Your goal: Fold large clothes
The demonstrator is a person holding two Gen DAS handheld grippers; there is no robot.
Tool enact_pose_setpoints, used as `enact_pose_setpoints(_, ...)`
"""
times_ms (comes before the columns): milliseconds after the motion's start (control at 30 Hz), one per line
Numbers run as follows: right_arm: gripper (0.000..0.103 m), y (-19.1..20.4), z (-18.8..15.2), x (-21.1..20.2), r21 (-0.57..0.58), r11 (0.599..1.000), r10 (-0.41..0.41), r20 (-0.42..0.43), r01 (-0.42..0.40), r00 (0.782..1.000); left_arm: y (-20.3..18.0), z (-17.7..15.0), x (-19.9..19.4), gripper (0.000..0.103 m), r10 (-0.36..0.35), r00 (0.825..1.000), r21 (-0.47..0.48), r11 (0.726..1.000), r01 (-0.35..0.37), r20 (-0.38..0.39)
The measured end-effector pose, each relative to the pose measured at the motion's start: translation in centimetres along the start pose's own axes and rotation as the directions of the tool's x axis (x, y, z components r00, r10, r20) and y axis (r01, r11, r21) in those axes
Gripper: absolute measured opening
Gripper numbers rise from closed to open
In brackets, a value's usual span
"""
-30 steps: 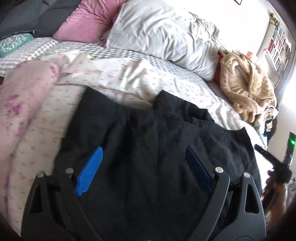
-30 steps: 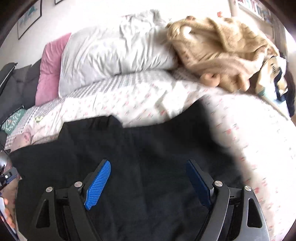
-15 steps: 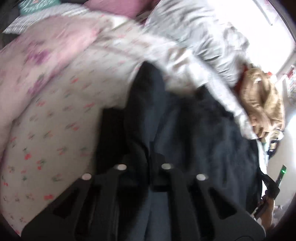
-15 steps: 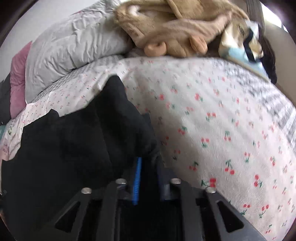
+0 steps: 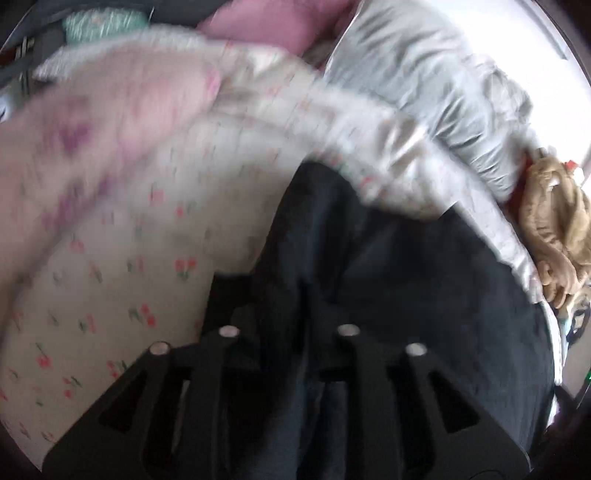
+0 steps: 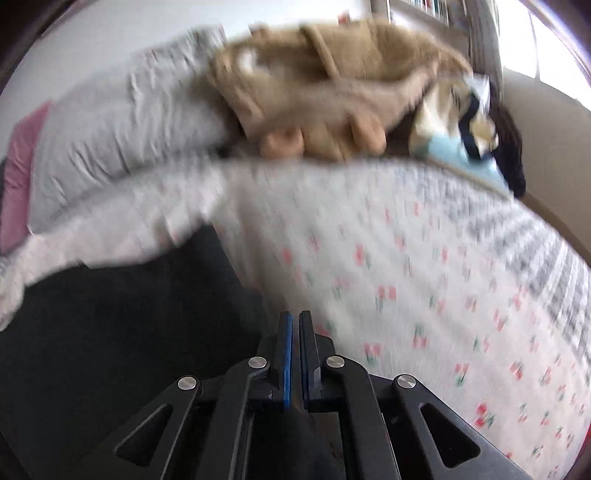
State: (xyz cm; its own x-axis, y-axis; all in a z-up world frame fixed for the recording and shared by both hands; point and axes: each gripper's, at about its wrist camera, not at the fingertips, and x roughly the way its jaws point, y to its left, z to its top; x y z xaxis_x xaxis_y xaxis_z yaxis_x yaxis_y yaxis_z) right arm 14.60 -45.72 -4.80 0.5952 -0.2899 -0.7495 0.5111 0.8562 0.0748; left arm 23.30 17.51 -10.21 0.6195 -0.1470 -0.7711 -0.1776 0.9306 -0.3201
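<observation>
A black garment [image 5: 424, 295] lies spread over the near part of a bed covered by a white bedsheet [image 5: 122, 280] printed with small red flowers. The left gripper [image 5: 295, 317] reaches into a raised fold at the garment's left edge; dark cloth bunches between its fingers, which are easing apart (the blur makes it hard to tell whether the pads still press on the cloth). The right gripper [image 6: 294, 328] sits at the garment's right edge [image 6: 122, 332], its blue-padded fingers drawn together with only a thin slit between them, and black fabric runs up between them near their base. Farther off, a grey pillow [image 6: 122, 125] and a pink pillow [image 5: 273, 22] lie at the head of the bed, with a tan fleece garment [image 6: 325, 85] heaped to the right of the grey one.
</observation>
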Motion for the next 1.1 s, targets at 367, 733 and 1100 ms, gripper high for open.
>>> enact_pose_setpoints(367, 0.085, 10.0, -0.2, -8.6, -0.201, 0.957, 0.239, 0.134, -0.21, 0.962, -9.2, -1.2, -5.8, 0.093, -0.045, 0.993, 0.223, 0.975, 0.02, 0.11)
enact_pose_setpoints(733, 0.085, 13.0, -5.3, -2.5, -0.342, 0.902, 0.246, -0.097, -0.264, 0.964, -9.3, -5.1, -0.6, 0.094, 0.012, 0.997, 0.381, 0.924, 0.019, -0.079)
enact_pose_setpoints(1100, 0.086, 2.0, -3.5, -3.9, -0.174, 0.98, 0.082, -0.083, -0.096, 0.993, -3.2, -5.8, -5.7, 0.094, 0.102, 0.992, 0.427, 0.902, -0.063, -0.07)
